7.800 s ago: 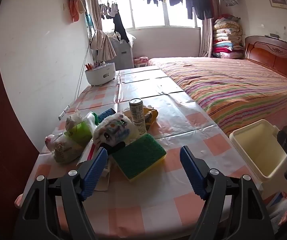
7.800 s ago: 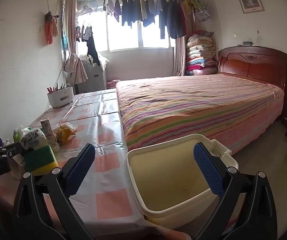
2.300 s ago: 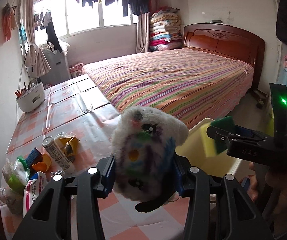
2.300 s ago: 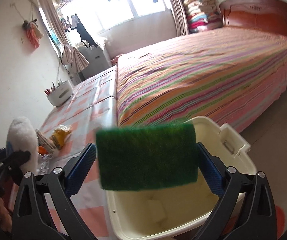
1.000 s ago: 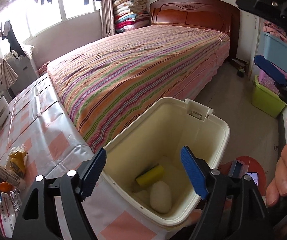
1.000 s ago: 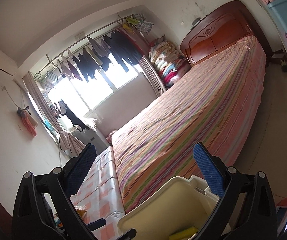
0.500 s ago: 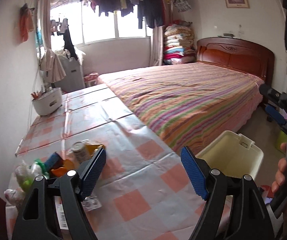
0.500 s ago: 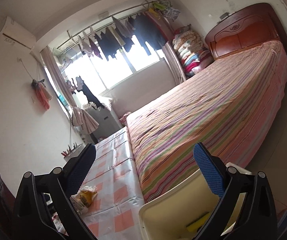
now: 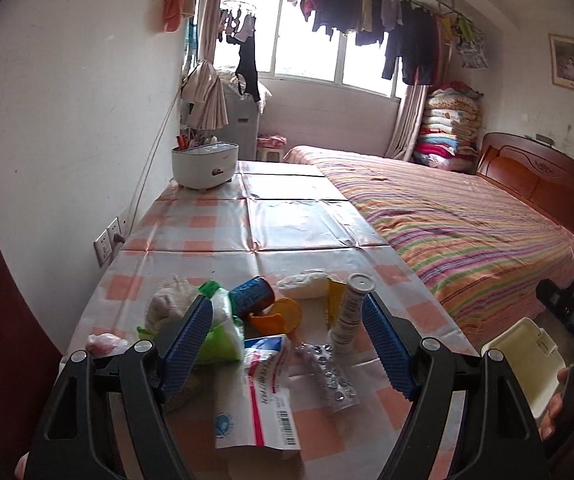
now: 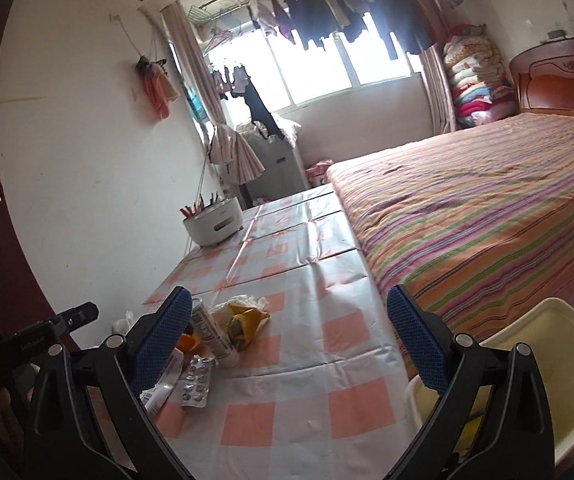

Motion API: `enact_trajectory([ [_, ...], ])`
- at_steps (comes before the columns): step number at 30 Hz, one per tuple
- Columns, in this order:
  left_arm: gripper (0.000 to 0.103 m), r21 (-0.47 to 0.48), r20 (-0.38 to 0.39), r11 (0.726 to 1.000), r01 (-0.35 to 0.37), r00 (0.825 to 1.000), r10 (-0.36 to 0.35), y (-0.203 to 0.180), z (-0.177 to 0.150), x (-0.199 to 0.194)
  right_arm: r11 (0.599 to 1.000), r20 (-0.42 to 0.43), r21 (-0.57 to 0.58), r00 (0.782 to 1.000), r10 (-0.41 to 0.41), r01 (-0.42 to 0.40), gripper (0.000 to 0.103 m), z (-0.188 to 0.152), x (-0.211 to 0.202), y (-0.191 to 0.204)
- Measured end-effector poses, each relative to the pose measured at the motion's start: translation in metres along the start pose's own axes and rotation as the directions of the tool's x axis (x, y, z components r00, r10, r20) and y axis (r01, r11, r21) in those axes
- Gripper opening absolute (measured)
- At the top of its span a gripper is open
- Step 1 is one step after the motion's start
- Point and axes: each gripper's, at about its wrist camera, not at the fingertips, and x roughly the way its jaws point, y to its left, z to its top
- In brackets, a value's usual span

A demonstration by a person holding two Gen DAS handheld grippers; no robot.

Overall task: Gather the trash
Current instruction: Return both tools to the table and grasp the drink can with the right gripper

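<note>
Now your left gripper (image 9: 287,340) hangs with fingers spread wide and empty above the trash pile (image 9: 263,320) on the checked table (image 9: 287,224). Right of that pile, your right gripper (image 10: 289,340) is equally spread, holding nothing, beside the cream bin (image 10: 559,364).

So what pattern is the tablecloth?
The tablecloth is a pink-and-white check with a glossy surface, clearest in the left wrist view.
</note>
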Motion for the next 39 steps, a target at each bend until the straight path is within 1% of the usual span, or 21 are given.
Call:
enact_trajectory([
  [4,0.075,-0.03,0.012,0.999,-0.029,1.0,0.029,0.022,0.0,-0.007,0.999,-0.049,-0.028,0.998,0.028,-0.029,0.096,-0.007,0.016,0.019],
  [7,0.075,-0.033,0.015,0.999,-0.041,0.999,0.042,0.035,-0.001,-0.011,0.997,-0.082,-0.057,0.995,0.054,-0.059,0.096,-0.012,0.026,0.033],
  [9,0.075,-0.034,0.023,0.997,-0.066,0.998,0.067,0.041,-0.002,-0.014,0.993,-0.105,-0.084,0.992,0.074,-0.083,0.096,-0.012,0.034,0.043],
  [12,0.075,-0.039,0.036,0.995,-0.088,0.995,0.089,0.054,-0.001,-0.018,0.982,-0.167,-0.14,0.981,0.102,-0.126,0.096,-0.01,0.057,0.062],
  [16,0.075,-0.059,0.039,0.993,-0.1,0.994,0.103,0.068,0.0,-0.022,0.957,-0.233,-0.248,0.968,0.095,-0.153,0.096,-0.011,0.088,0.084],
  [17,0.075,-0.064,0.038,0.993,-0.098,0.994,0.101,0.07,0.0,-0.022,0.952,-0.263,-0.254,0.96,0.099,-0.168,0.096,-0.014,0.098,0.087],
  [20,0.075,-0.075,0.036,0.992,-0.104,0.994,0.107,0.079,-0.001,-0.024,0.944,-0.321,-0.275,0.943,0.087,-0.181,0.096,-0.021,0.12,0.092],
  [24,0.075,-0.091,0.034,0.989,-0.118,0.992,0.121,0.088,-0.001,-0.023,0.924,-0.365,-0.329,0.929,0.065,-0.194,0.095,-0.026,0.138,0.101],
  [26,0.075,-0.106,0.027,0.988,-0.113,0.993,0.116,0.093,-0.002,-0.022,0.921,-0.384,-0.334,0.921,0.062,-0.201,0.093,-0.028,0.146,0.102],
  [28,0.075,-0.12,0.019,0.987,-0.106,0.994,0.109,0.097,-0.003,-0.022,0.921,-0.41,-0.327,0.91,0.064,-0.212,0.081,-0.029,0.155,0.101],
  [30,0.075,-0.124,0.009,0.987,-0.099,0.995,0.101,0.099,-0.004,-0.02,0.922,-0.424,-0.33,0.905,0.047,-0.203,0.079,-0.03,0.165,0.099],
  [32,0.075,-0.122,0.005,0.987,-0.103,0.995,0.104,0.099,-0.004,-0.019,0.927,-0.436,-0.322,0.899,0.036,-0.193,0.078,-0.03,0.174,0.096],
  [33,0.075,-0.12,0.003,0.987,-0.105,0.994,0.106,0.1,-0.005,-0.019,0.931,-0.447,-0.308,0.894,0.039,-0.194,0.076,-0.031,0.18,0.093],
  [35,0.075,-0.118,-0.002,0.987,-0.108,0.994,0.108,0.101,-0.005,-0.018,0.94,-0.475,-0.273,0.878,0.055,-0.207,0.068,-0.033,0.189,0.088],
  [37,0.075,-0.12,-0.002,0.987,-0.108,0.994,0.109,0.103,-0.006,-0.018,0.941,-0.494,-0.264,0.868,0.058,-0.213,0.055,-0.035,0.196,0.088],
  [38,0.075,-0.121,-0.001,0.987,-0.11,0.994,0.11,0.104,-0.006,-0.018,0.94,-0.502,-0.262,0.863,0.062,-0.22,0.054,-0.036,0.198,0.089],
  [39,0.075,-0.12,-0.003,0.986,-0.114,0.993,0.114,0.104,-0.006,-0.018,0.94,-0.509,-0.258,0.859,0.064,-0.223,0.049,-0.038,0.2,0.088],
])
